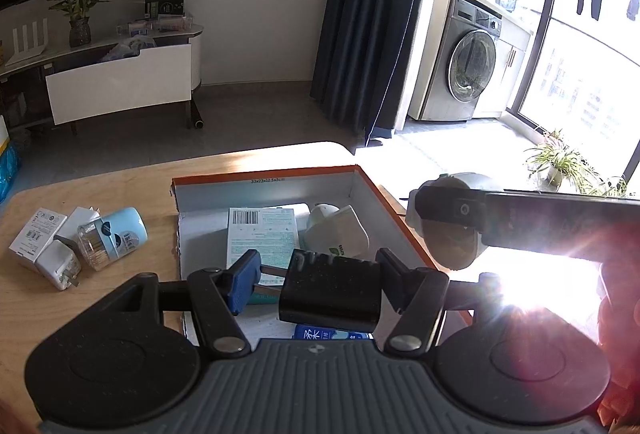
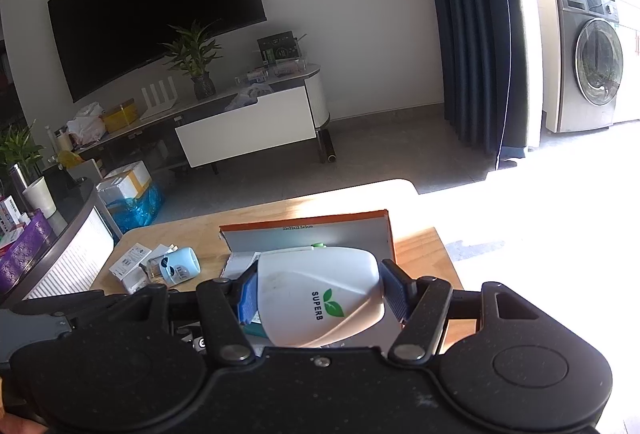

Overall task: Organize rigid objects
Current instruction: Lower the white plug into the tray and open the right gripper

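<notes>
My right fingers (image 2: 316,298) hold the white bottle (image 2: 320,298); my left fingers (image 1: 320,282), wide, hang over the box (image 1: 360,170). I should lower slowly.

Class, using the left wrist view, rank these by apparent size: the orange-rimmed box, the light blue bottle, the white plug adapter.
1. orange-rimmed box
2. light blue bottle
3. white plug adapter; sits slightly nearer the camera, yet looks smallest.

The table (image 1: 120,186) is smooth, light wood. The box (image 1: 400,210) is cardboard, orange outside and matt grey-white inside. The bottle (image 2: 320,298) is smooth white plastic (slightly scuffed). The left gripper (image 1: 320,274) is matt black plastic with ribbed blue pads (image 1: 240,282).
</notes>
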Available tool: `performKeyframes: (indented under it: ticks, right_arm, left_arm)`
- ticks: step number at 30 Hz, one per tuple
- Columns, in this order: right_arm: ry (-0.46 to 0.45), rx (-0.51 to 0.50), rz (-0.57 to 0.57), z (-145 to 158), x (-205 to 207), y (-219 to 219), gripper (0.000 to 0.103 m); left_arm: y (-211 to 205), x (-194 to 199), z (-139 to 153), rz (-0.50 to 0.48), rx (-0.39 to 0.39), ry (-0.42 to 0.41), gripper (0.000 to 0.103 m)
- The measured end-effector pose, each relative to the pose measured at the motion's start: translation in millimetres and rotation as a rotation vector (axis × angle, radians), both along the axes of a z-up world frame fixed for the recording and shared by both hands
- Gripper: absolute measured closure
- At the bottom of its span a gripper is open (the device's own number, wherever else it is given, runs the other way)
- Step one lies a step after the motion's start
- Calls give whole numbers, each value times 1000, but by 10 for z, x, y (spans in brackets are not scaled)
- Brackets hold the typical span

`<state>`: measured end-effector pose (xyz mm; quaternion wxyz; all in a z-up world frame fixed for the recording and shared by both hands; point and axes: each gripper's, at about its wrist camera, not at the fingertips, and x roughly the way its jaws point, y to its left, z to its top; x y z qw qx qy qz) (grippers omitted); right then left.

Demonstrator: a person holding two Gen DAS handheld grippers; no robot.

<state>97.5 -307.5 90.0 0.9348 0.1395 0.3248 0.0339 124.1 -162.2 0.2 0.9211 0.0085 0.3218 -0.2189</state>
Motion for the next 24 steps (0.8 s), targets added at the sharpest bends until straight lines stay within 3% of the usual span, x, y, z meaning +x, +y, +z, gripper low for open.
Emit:
performKeyframes:
  ticks: [24]
  right_arm:
    - [31, -18, 19, -123, 533, 25, 29]
  left_arm:
    - [-206, 202, -138, -57, 1, 38, 39]
